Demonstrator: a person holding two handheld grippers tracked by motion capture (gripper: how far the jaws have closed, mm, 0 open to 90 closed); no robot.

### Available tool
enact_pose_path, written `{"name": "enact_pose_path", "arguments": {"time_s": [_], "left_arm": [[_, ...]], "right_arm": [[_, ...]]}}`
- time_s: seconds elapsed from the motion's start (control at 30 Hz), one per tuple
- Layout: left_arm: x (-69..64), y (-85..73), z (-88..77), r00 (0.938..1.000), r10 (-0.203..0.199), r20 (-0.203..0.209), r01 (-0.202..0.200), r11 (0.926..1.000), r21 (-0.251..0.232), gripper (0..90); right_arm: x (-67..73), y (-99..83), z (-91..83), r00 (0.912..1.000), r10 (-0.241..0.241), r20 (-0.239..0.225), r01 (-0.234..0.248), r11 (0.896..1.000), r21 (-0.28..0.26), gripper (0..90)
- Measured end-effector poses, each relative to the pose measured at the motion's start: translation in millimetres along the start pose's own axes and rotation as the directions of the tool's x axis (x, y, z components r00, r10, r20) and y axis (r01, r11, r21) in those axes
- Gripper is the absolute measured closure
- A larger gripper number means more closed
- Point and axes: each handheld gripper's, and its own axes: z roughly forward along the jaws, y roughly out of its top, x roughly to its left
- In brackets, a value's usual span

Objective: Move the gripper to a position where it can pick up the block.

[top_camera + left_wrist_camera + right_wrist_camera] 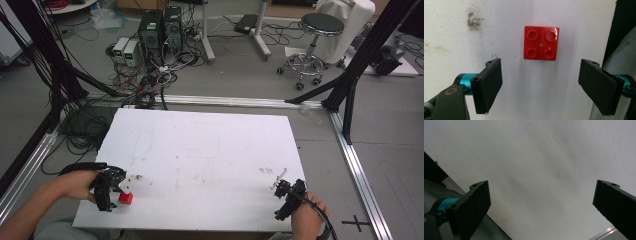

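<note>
Jaws of the left gripper [540, 85] stand wide apart and grasp nothing; beyond their tips a red four-stud brick [541, 43] lies flat on the white desk [461, 45], studs up, touching neither pad. From the high view, the left hand [75, 184] reaches in at the desk's near left corner, its gripper [116, 187] just beside the brick [126, 198]. At the near right corner, the right gripper [281, 186] also gapes, released, over bare desk.

in the high view the left gripper [116, 192] partly hides the red brick [126, 198], and the bottom edge cuts off both forearms.
</note>
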Motion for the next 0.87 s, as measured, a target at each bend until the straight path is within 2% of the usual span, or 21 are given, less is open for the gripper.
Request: {"name": "enact_pose_path", "arguments": {"time_s": [0.17,0.4,0.63,0.87], "left_arm": [[1.4,5.0,6.1,0.9996,0.027,0.002,-0.027,0.9995,0.017,19.6],[0.2,12.6,15.3,0.9991,0.043,-0.003,-0.043,0.9987,0.028,19.3],[-0.9,19.1,23.0,0.9987,0.049,0.01,-0.05,0.9981,0.036,19.2],[-0.2,19.1,21.9,0.9987,0.049,0.009,-0.05,0.9981,0.036,19.2]], "right_arm": [[-0.6,-1.0,0.6,1.0,0.004,-0.005,-0.005,1.0,-0.004,0.6],[-0.5,-0.1,1.4,1.0,-0.004,-0.006,0.004,1.0,-0.004,0.7],[-0.6,-0.2,1.7,1.0,-0.002,-0.008,0.002,1.0,-0.003,0.7],[-0.8,-0.4,1.4,1.0,-0.001,-0.007,0.001,1.0,-0.002,0.7]]}}
